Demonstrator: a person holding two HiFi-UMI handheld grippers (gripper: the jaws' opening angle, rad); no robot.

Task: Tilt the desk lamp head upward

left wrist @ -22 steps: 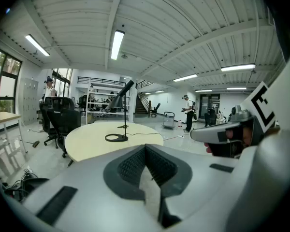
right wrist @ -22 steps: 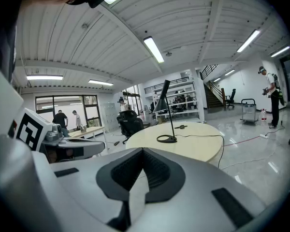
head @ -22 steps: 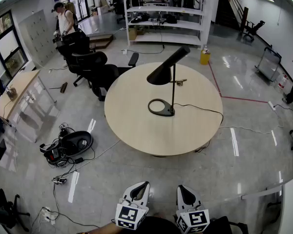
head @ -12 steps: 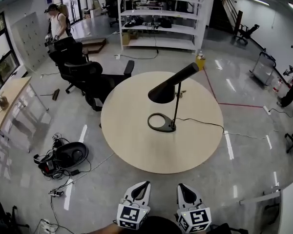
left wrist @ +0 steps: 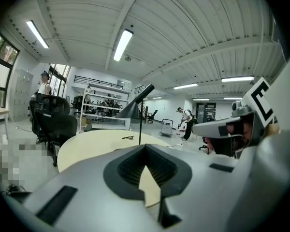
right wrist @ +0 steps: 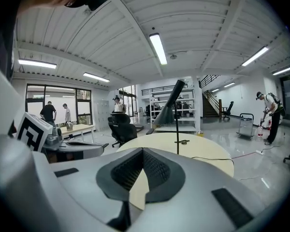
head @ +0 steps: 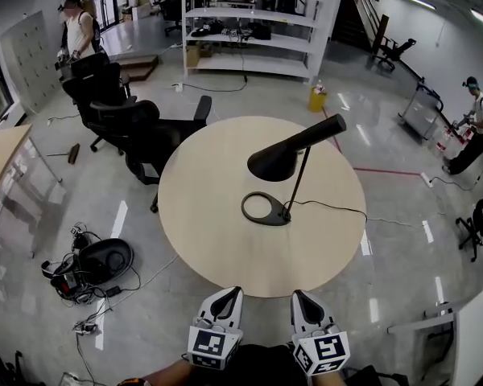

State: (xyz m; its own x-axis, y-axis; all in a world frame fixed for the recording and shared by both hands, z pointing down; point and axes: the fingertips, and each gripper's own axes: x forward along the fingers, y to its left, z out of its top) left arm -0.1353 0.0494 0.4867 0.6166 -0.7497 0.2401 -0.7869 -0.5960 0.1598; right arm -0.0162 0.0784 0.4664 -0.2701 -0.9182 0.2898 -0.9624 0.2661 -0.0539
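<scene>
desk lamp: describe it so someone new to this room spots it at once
Find the big round pale table mid-hall. The desk lamp stands on it, right of centre. Unlike the black chairs nearby, it has a ring base, thin stem and slanted cone shade.

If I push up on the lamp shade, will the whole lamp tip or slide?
Probably top-heavy: the shade hangs to one side of a thin stem. The base is an open ring, so it may slide or lift on the smooth table.
</scene>
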